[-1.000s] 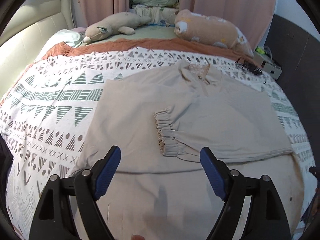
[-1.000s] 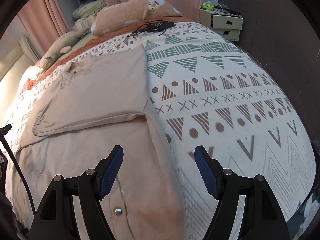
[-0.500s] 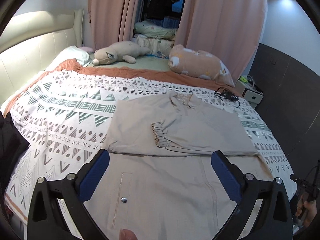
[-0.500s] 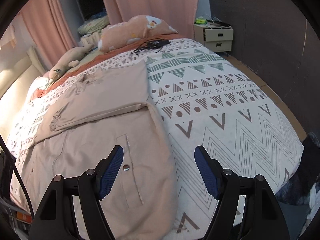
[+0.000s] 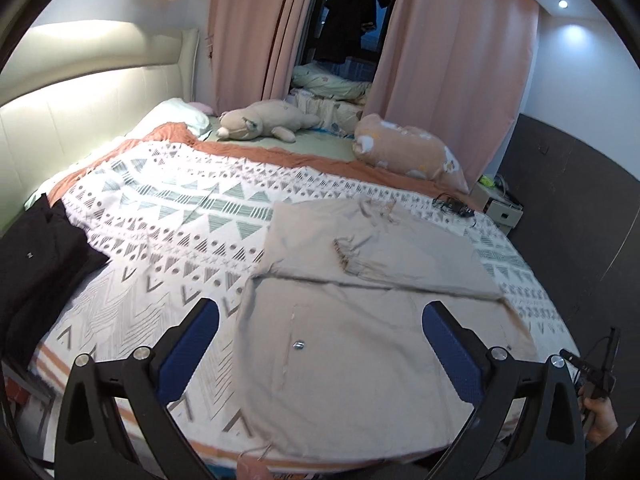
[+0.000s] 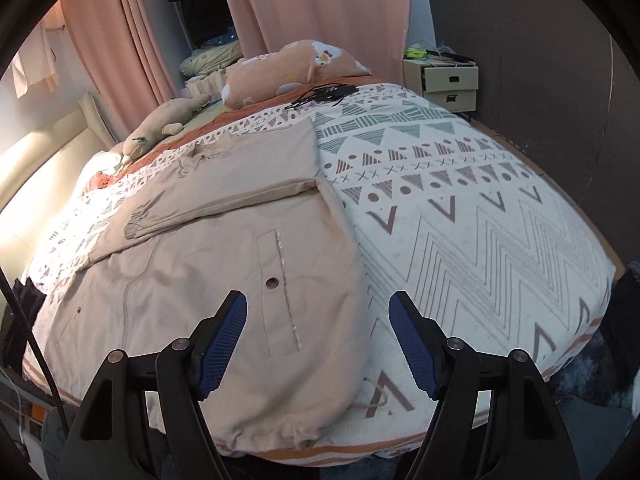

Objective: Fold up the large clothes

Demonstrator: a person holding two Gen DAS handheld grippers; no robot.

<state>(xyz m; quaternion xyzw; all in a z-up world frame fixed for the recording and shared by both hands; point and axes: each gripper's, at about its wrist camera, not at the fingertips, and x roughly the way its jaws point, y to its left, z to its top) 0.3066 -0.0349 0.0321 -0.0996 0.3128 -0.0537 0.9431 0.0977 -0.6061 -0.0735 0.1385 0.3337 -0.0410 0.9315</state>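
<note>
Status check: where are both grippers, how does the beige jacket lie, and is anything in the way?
Left gripper open, empty. Right gripper open, empty. Beige jacket flat on bedspread, sleeves folded across. Nothing blocking it.

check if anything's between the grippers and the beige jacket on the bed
Nothing visible is. The left gripper and right gripper hang open over the near end of the beige jacket, with only air between them and the fabric.

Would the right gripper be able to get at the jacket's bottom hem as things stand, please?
Probably yes: the right gripper is open and empty, and the jacket's hem lies uncovered at the bed's near edge just below it.
</note>
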